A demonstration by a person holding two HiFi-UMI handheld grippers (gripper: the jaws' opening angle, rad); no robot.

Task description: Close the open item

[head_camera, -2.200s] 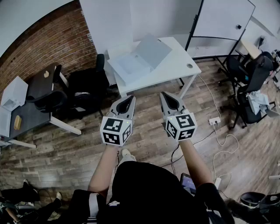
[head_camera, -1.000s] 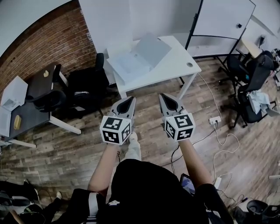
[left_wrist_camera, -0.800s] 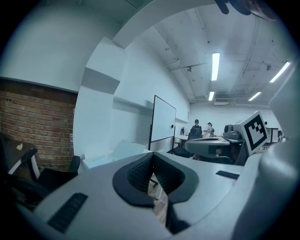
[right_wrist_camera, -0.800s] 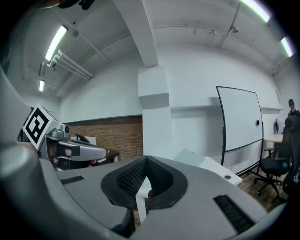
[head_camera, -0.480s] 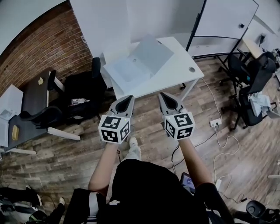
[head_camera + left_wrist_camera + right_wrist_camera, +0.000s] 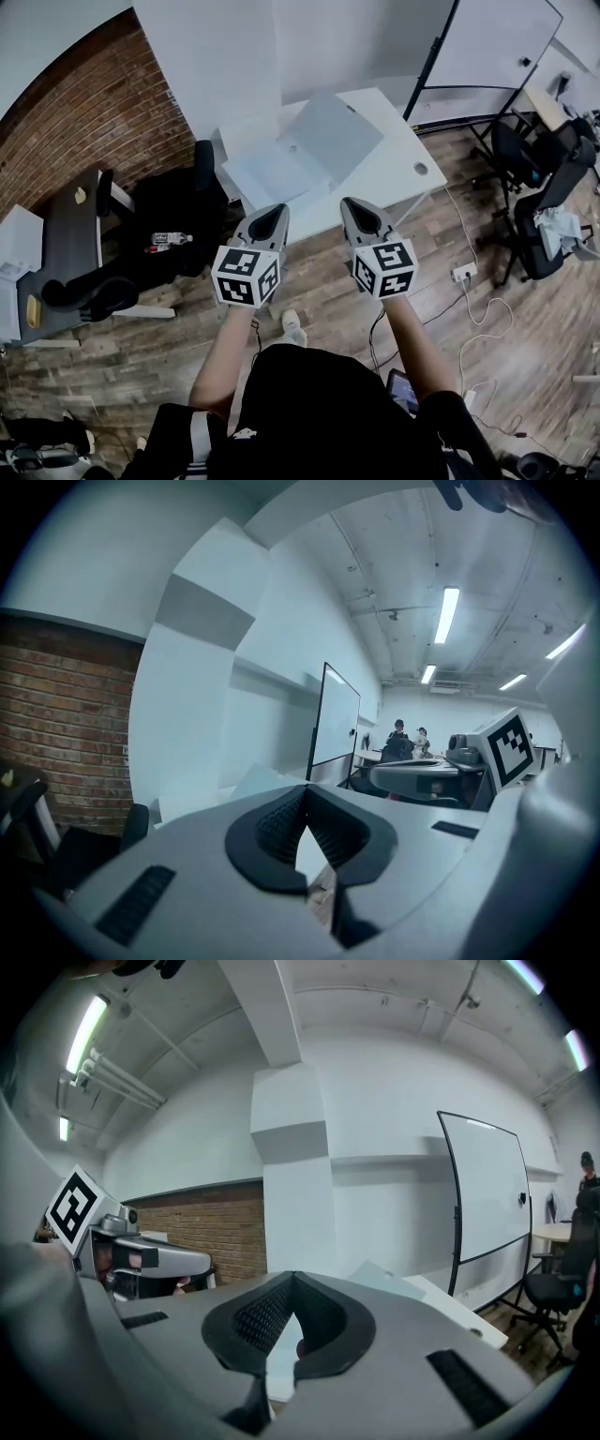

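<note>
- Lying open on the white rectangular desk (image 6: 397, 174), the flat grey laptop (image 6: 311, 142) has its lid tilted back.
- Left gripper (image 6: 269, 219) and right gripper (image 6: 359, 214) hover over plank floor (image 6: 169, 330) near the desk, jaws clenched, empty.

- We see bright, even indoor light in the head view; the white table (image 6: 389, 178) is nearly washed out, and shadows on the wooden floor (image 6: 169, 328) are soft.
- That view bends at its edges: the brick wall (image 6: 84, 103) curves.
- In the left gripper view, the ceiling tube lamps (image 6: 448, 614) glare pure white.
- In the right gripper view, a tube lamp (image 6: 82, 1033) burns out at upper left.
- Both gripper views are round fisheye pictures with black corners; the whiteboard (image 6: 487, 1194) frame bows.
- The left gripper (image 6: 305, 791) and the right gripper (image 6: 292, 1276) sit close to the lens, shaded and soft.
</note>
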